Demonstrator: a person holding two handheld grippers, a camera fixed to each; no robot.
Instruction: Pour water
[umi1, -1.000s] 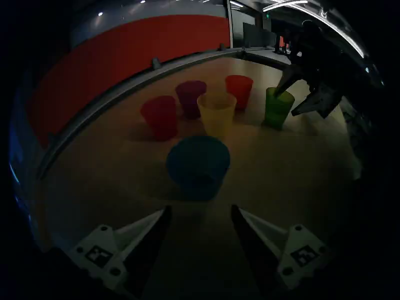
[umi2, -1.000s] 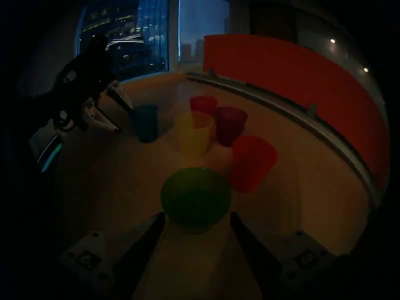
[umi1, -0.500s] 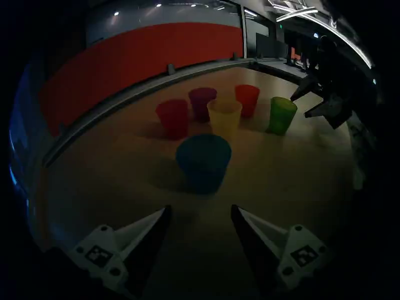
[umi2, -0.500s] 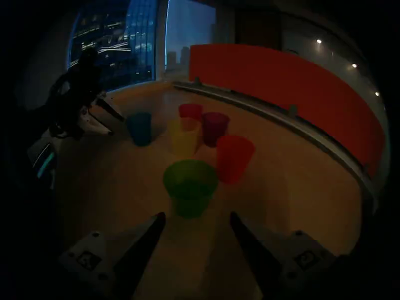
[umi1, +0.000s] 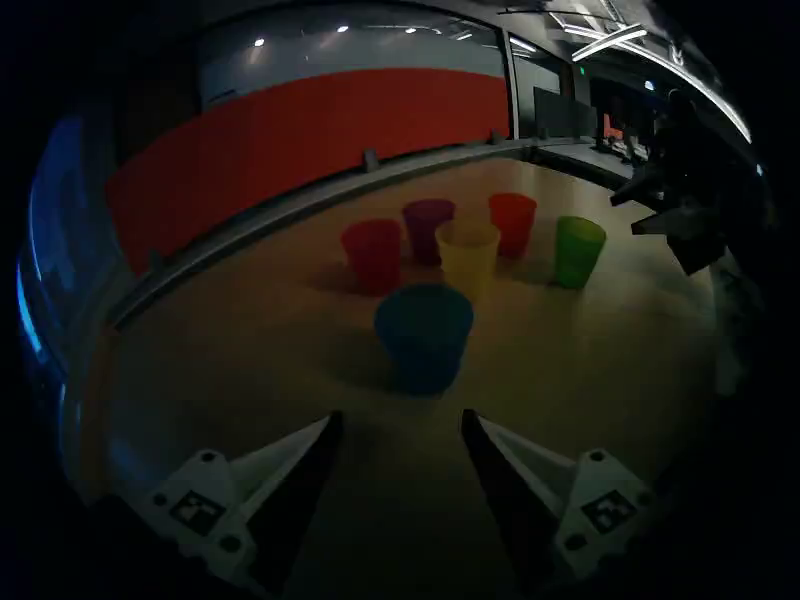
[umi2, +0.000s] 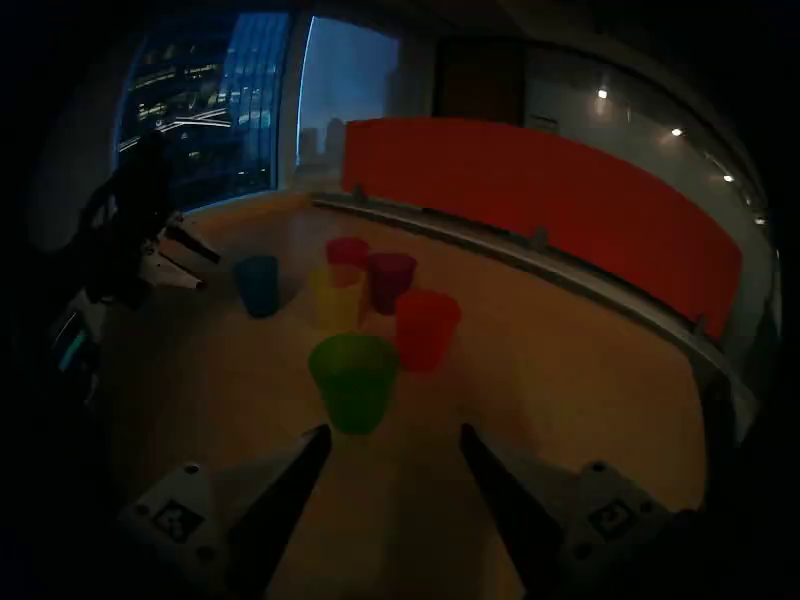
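Note:
Several plastic cups stand clustered on a wooden table (umi1: 250, 330) in dim light. In the left gripper view a blue cup (umi1: 424, 336) is nearest, a short way ahead of my open left gripper (umi1: 397, 440); behind it stand a yellow cup (umi1: 467, 259), a red cup (umi1: 372, 254), a purple cup (umi1: 428, 226), an orange-red cup (umi1: 512, 223) and a green cup (umi1: 579, 250). In the right gripper view the green cup (umi2: 353, 380) stands just ahead of my open right gripper (umi2: 393, 445), with the orange-red cup (umi2: 427, 328), purple cup (umi2: 391, 281), yellow cup (umi2: 332, 295), red cup (umi2: 347, 252) and blue cup (umi2: 258, 284) beyond.
A red panel (umi1: 300, 130) with a metal rail runs along the table's far edge. Windows (umi2: 200, 110) show a city at dusk. The right gripper (umi1: 672, 215) appears far right in the left gripper view; the left gripper (umi2: 165, 255) appears far left in the right gripper view.
Both grippers have drawn back from the cups. The right gripper's fingers have left the green cup, and the blue and green cups look smaller and farther ahead.

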